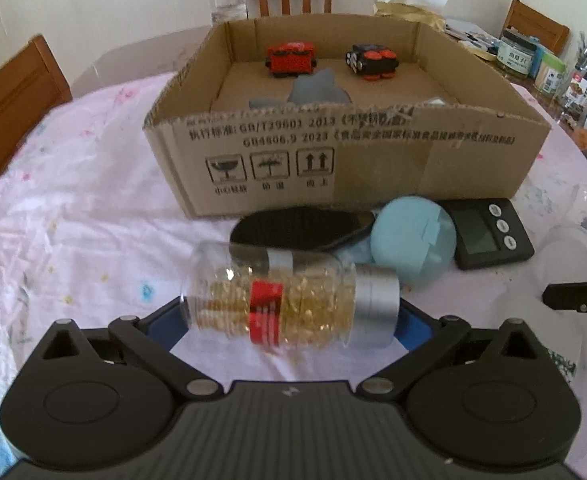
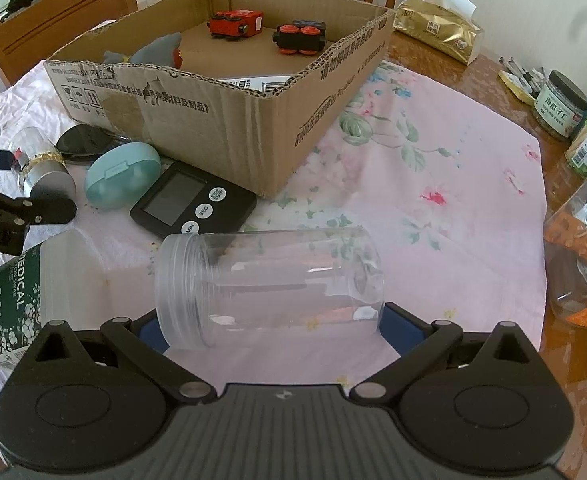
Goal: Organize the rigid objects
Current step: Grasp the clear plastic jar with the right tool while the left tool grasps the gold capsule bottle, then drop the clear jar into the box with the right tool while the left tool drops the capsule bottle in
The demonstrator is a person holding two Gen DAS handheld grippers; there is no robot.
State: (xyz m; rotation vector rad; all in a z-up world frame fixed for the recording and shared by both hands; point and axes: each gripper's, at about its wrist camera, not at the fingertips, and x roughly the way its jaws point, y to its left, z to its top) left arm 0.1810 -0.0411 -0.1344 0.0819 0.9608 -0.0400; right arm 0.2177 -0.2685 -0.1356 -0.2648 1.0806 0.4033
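Note:
A glass bottle (image 1: 285, 304) of golden capsules with a silver cap lies on its side on the pink cloth. My left gripper (image 1: 293, 328) stands wide open astride it, one pad near each end. In the right wrist view a clear, lidless plastic jar (image 2: 269, 280) lies sideways between the fingers of my right gripper (image 2: 271, 328), which is open wide with its pads at the jar's ends. Behind both stands the cardboard box (image 1: 373, 160), which holds a red toy car (image 1: 292, 59), a black toy car (image 1: 371, 61) and a grey shark toy (image 1: 317, 88).
A teal case (image 1: 411, 240), a black timer (image 1: 487, 232) and a black oval case (image 1: 301, 228) lie against the box front. A white cotton-swab tub (image 2: 21, 292) lies left of the jar. Food jars (image 2: 561, 108) and a tissue pack (image 2: 437, 28) crowd the right table edge; chairs surround it.

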